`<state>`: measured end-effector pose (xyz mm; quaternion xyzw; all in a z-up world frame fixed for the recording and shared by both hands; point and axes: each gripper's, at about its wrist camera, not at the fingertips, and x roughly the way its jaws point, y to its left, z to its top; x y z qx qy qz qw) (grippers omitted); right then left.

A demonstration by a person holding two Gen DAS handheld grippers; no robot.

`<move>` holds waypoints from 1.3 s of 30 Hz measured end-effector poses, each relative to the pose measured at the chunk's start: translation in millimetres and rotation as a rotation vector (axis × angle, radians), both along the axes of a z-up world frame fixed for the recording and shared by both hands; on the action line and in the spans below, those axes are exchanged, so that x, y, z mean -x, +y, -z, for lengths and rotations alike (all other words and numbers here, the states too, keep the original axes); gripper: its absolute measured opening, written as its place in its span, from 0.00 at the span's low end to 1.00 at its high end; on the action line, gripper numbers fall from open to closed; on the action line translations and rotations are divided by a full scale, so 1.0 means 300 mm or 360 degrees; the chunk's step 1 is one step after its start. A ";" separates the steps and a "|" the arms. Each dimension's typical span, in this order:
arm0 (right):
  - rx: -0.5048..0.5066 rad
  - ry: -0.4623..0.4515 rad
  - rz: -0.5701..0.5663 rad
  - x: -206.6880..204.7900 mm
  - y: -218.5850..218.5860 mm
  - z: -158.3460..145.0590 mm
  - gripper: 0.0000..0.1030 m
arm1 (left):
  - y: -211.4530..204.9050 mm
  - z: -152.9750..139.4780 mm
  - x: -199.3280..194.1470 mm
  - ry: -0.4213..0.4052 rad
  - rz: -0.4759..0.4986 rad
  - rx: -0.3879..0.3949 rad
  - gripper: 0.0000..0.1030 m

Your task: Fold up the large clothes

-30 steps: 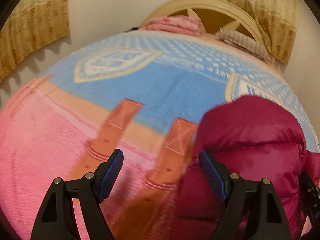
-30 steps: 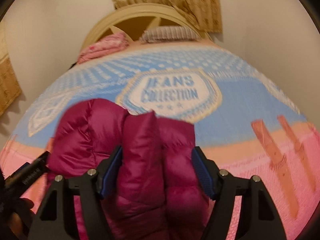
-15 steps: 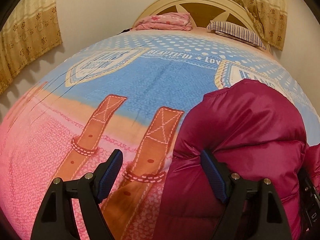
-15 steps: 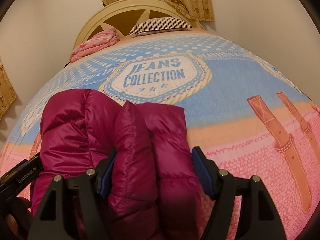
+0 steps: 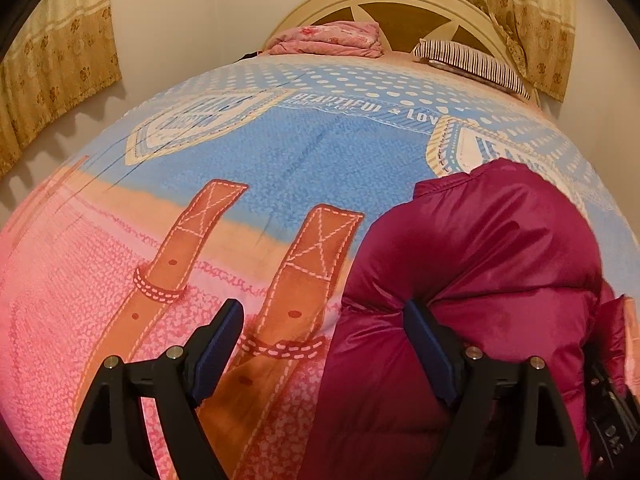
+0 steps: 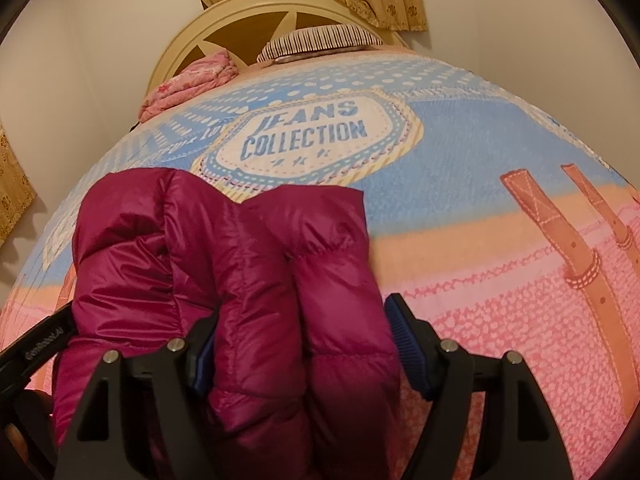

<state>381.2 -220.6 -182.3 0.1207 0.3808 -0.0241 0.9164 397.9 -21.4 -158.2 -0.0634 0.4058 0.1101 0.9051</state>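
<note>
Right gripper jaws wide, straddling bundled jacket, fabric bulging between, not clamped. Left gripper also spread, gripping nothing; jacket lies to its right, right finger touching edge. Jacket on bedspread, long axis toward headboard. Right arm nearer, better placed for next fold.

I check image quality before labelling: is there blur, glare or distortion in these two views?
Left wrist view: sharp, strong fisheye bulge of the bed cover, soft sheen on the jacket. Right wrist view: sharp too, "JEANS COLLECTION" readable, dark corners, same warm dim light.
</note>
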 end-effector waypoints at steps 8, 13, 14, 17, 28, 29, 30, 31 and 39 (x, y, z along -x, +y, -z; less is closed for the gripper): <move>-0.0052 0.0026 -0.0009 -0.012 -0.018 0.023 0.73 | 0.048 -0.029 0.107 0.0003 0.0084 0.0122 0.81; -0.0057 0.0026 -0.0012 -0.015 -0.020 0.025 0.73 | 0.010 -0.006 0.139 0.0005 0.0149 0.0057 0.81; -0.0055 0.0026 -0.0013 -0.015 -0.020 0.025 0.73 | 0.006 -0.003 0.139 0.0004 0.0153 0.0049 0.81; -0.0047 0.0024 -0.0017 -0.012 -0.021 0.025 0.73 | -0.003 0.010 0.135 0.0017 0.0180 0.0036 0.81; -0.0122 0.0028 -0.0061 0.005 -0.047 0.042 0.72 | -0.004 0.030 0.123 0.0020 0.0266 0.0076 0.81; -0.0120 0.0031 -0.0071 0.004 -0.045 0.042 0.69 | -0.002 0.034 0.120 0.0023 0.0278 0.0095 0.80; -0.0122 0.0032 -0.0082 0.005 -0.046 0.043 0.68 | 0.000 0.038 0.115 0.0030 0.0296 0.0121 0.80; -0.0127 0.0033 -0.0091 0.006 -0.046 0.044 0.65 | 0.001 0.040 0.112 0.0034 0.0303 0.0135 0.80; -0.0073 0.0044 -0.0112 0.019 -0.024 0.041 0.58 | -0.046 0.033 0.110 0.0008 0.0365 0.0059 0.68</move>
